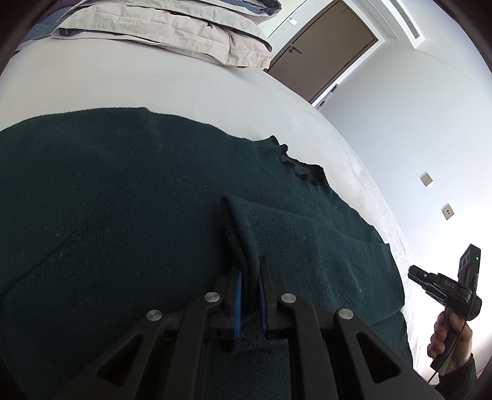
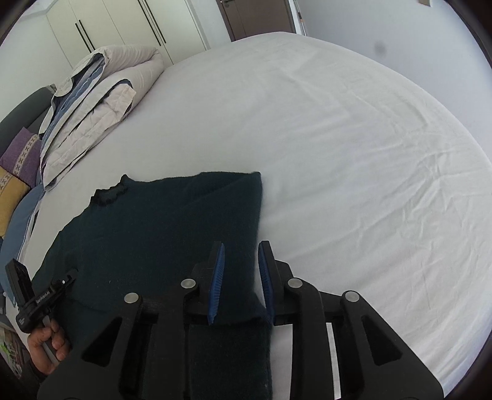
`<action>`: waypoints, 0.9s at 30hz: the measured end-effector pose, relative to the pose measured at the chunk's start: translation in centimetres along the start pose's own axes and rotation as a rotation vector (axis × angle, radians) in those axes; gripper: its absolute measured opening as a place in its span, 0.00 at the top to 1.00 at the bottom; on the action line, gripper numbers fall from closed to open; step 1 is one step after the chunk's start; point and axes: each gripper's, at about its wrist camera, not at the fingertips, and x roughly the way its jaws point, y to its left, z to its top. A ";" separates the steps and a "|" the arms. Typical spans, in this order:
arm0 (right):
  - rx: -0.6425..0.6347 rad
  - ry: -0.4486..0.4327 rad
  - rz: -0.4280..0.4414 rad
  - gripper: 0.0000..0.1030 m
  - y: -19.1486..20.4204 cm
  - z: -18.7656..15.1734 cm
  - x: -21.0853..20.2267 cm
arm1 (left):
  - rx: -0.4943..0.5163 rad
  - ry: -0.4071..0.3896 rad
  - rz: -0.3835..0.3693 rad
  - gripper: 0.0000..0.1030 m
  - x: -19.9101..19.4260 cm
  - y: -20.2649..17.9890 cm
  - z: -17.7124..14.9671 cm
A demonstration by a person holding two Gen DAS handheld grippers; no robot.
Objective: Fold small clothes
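A dark green knit sweater [image 1: 123, 190] lies spread on the white bed [image 1: 153, 86], its collar [image 1: 295, 166] toward the far side. My left gripper [image 1: 249, 277] is shut on a raised fold of the sweater's sleeve [image 1: 243, 234]. In the right wrist view the sweater [image 2: 160, 221] lies flat with one side folded over, its collar [image 2: 110, 192] at the left. My right gripper [image 2: 241, 261] is open, its blue pads [image 2: 216, 286] either side of the sweater's lower edge near the bed sheet [image 2: 353, 154]. The left gripper also shows in the right wrist view [image 2: 69, 278], the right one in the left wrist view [image 1: 413, 272].
A folded beige and blue duvet [image 2: 92, 107] is piled at the head of the bed, also in the left wrist view [image 1: 172, 27]. Purple and yellow cushions [image 2: 18, 166] lie beside it. A brown door [image 1: 326, 46] and white wardrobes [image 2: 123, 24] stand beyond the bed.
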 end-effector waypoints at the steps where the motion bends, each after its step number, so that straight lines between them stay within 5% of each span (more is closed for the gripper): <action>1: 0.000 0.008 -0.021 0.78 0.3 0.8 1.1 | 0.000 -0.001 0.000 0.89 0.0 0.0 0.0; 4: 0.037 0.038 -0.042 0.78 0.4 2.5 4.5 | -0.003 -0.003 -0.004 0.89 0.0 0.1 -0.1; 6: -0.044 0.060 -0.156 0.78 0.9 2.4 6.9 | -0.008 -0.003 -0.012 0.89 0.1 0.2 -0.1; 12: -0.025 -0.001 -0.140 0.80 0.7 2.2 6.6 | -0.018 -0.006 -0.028 0.89 -0.1 0.5 -0.3; 15: 0.014 -0.056 -0.194 0.79 1.6 2.3 4.4 | -0.054 0.005 -0.061 0.89 -0.4 1.0 0.0; 17: 0.020 -0.147 -0.149 0.76 2.3 1.5 0.8 | -0.101 0.013 -0.073 0.87 -1.5 1.6 0.3; 19: -0.001 -0.243 -0.107 0.74 4.1 0.3 -2.6 | -0.138 -0.033 -0.059 0.69 -4.1 2.2 0.2; 20: -0.013 -0.288 -0.098 0.60 5.2 -0.6 -4.0 | -0.158 -0.063 -0.070 0.62 -5.8 2.5 0.0; 21: -0.021 -0.331 -0.094 0.31 6.2 -1.6 -5.3 | -0.172 -0.094 -0.077 0.52 -7.4 2.9 -0.2; 23: -0.046 -0.444 -0.061 0.03 8.0 -4.0 -7.9 | -0.207 -0.165 -0.078 0.39 -11.6 4.3 -0.8; 24: -0.070 -0.474 -0.039 0.02 8.8 -4.8 -8.7 | -0.225 -0.195 -0.078 0.34 -13.4 5.1 -1.2; 27: -0.106 -0.385 0.002 0.02 12.1 -5.9 -8.5 | -0.306 -0.285 -0.018 0.31 -18.9 9.0 -2.9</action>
